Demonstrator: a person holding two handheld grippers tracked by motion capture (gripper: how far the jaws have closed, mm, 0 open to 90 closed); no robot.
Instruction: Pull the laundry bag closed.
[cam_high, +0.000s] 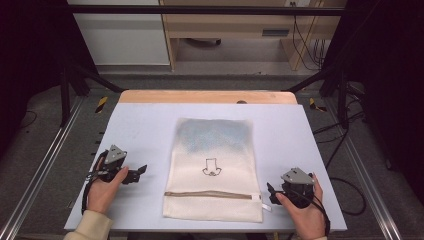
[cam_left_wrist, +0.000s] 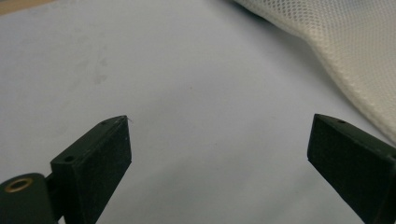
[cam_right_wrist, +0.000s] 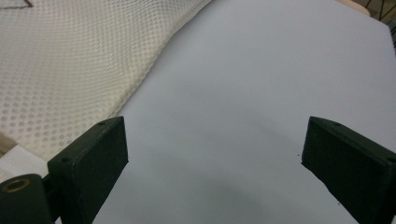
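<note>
A cream mesh laundry bag (cam_high: 212, 170) lies flat in the middle of the pale table (cam_high: 145, 125), with a brown zipper (cam_high: 212, 194) across its near end and a small line drawing on its front. Something bluish shows through its far half. My left gripper (cam_high: 141, 171) rests on the table left of the bag, open, jaws pointing toward it and empty. The bag's edge (cam_left_wrist: 345, 51) lies ahead and to the right of those jaws. My right gripper (cam_high: 270, 192) sits just right of the bag's near corner, open and empty, the mesh (cam_right_wrist: 70, 70) to its left.
A wooden strip (cam_high: 207, 96) runs along the table's far edge. Black frame bars (cam_high: 200, 10) stand around the table, and cables (cam_high: 345, 150) lie on the floor at the right. Bare table surface lies on both sides of the bag.
</note>
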